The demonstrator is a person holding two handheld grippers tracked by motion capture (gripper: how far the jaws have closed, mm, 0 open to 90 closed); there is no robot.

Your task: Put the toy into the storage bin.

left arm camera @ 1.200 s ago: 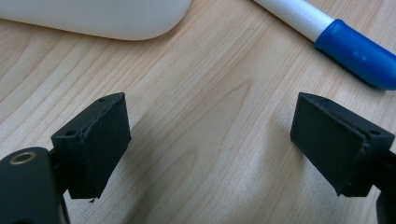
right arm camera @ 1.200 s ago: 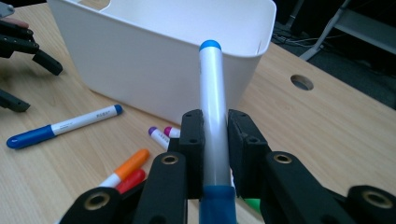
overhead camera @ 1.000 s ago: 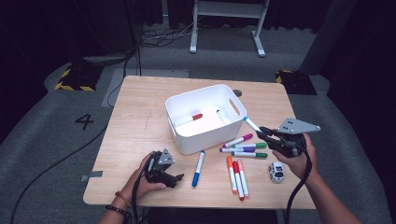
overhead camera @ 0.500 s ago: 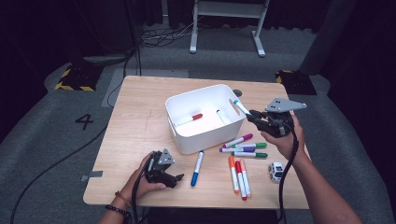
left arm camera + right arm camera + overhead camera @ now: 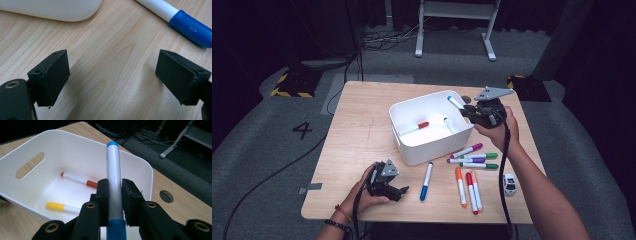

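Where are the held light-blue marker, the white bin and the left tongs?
light-blue marker [image 5: 113, 176], right gripper view, barrel middle.
white bin [image 5: 430, 150], high view, front wall.
left tongs [image 5: 112, 80], left gripper view, midway between tips.

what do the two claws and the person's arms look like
Both are black two-jaw claws, the left claw and right claw, each topped by a grey three-cornered plate and trailing a black cable. The jaws show brass-coloured screw eyes. Arms are bare of sleeves; the left wrist wears beaded bracelets.
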